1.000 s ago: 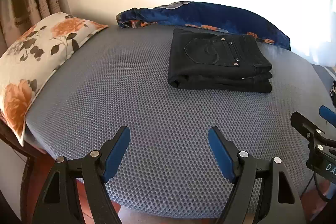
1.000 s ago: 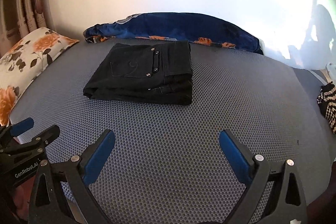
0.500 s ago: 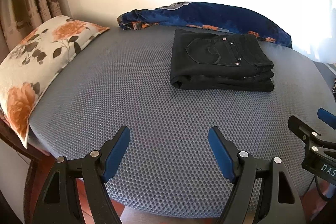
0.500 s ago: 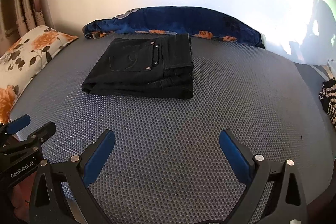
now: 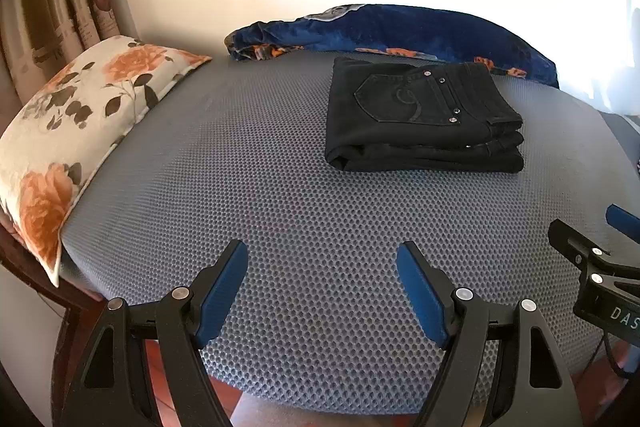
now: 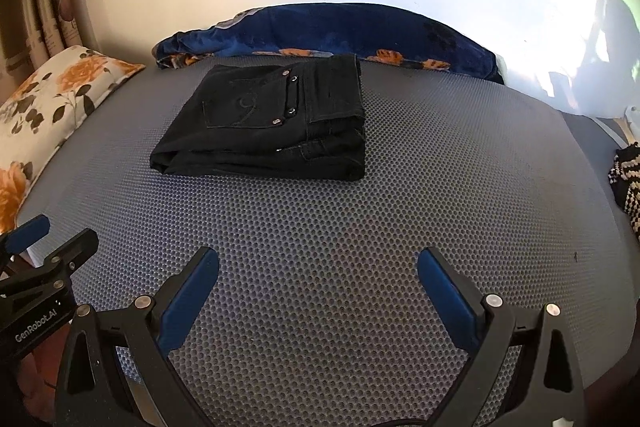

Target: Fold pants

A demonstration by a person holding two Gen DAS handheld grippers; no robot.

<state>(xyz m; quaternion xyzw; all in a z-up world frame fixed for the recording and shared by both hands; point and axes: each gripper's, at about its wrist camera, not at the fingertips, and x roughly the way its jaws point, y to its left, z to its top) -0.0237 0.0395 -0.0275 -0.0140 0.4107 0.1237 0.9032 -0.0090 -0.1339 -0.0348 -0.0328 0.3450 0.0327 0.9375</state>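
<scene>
**mika:** Left wrist view has the black pants (image 5: 420,119) folded into a thick rectangular stack, back pocket and rivets facing up, lying flat on the grey honeycomb-textured mattress (image 5: 280,195) toward its far side. Same for you?

**jo:** Yep, the right wrist view shows the pants (image 6: 268,123) the same way: layered edges facing the camera, waistband end on the right. Nothing is touching them.

**mika:** What are the tongs doing?

**jo:** Both spread wide. The left gripper (image 5: 322,287) hangs over the near edge of the mattress with its blue pads apart and nothing between them. The right gripper (image 6: 318,291) is the same, gaping, holding nothing, well apart from the pants.

**mika:** And around it?

**jo:** A rumpled blue blanket (image 5: 400,27) with orange flowers lies just behind the pants against the wall. A cream pillow (image 5: 76,131) with orange roses sits on the left edge of the mattress. The right view catches a black-and-white knitted thing (image 6: 628,187) at the far right; can't tell what it is.
</scene>
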